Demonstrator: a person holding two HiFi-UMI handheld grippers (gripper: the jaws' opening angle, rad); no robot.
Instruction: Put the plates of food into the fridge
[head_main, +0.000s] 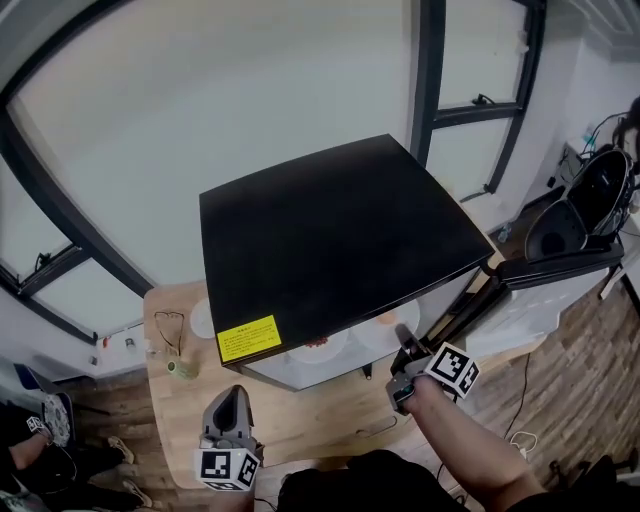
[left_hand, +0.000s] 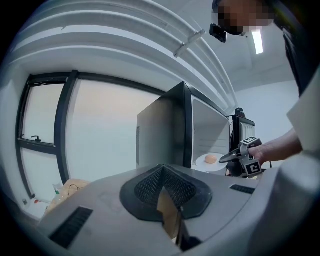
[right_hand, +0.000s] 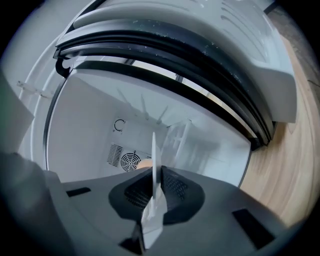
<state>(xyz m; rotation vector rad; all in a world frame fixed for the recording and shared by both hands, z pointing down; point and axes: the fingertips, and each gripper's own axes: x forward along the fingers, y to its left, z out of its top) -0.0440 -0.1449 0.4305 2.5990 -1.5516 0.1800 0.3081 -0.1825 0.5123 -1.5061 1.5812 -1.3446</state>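
Observation:
A black-topped mini fridge (head_main: 340, 235) stands on the wooden table (head_main: 320, 415) with its door (head_main: 560, 270) swung open to the right. My right gripper (head_main: 402, 345) is shut on the rim of a white plate (head_main: 385, 328) that carries an orange piece of food, and holds it inside the fridge's opening. In the right gripper view the plate (right_hand: 153, 165) shows edge-on between the jaws, before the white inner back wall. The left gripper view shows the same plate (left_hand: 212, 161) from the side. A second plate (head_main: 318, 348) with red food lies inside the fridge. My left gripper (head_main: 228, 435) is shut and holds nothing, near the table's front edge.
A white dish (head_main: 203, 318) peeks out at the fridge's left side, with a green roll (head_main: 181, 369) and a wire loop (head_main: 168, 328) beside it. A cable (head_main: 375, 425) lies in front of the fridge. Black window frames and a black appliance (head_main: 590, 195) stand behind.

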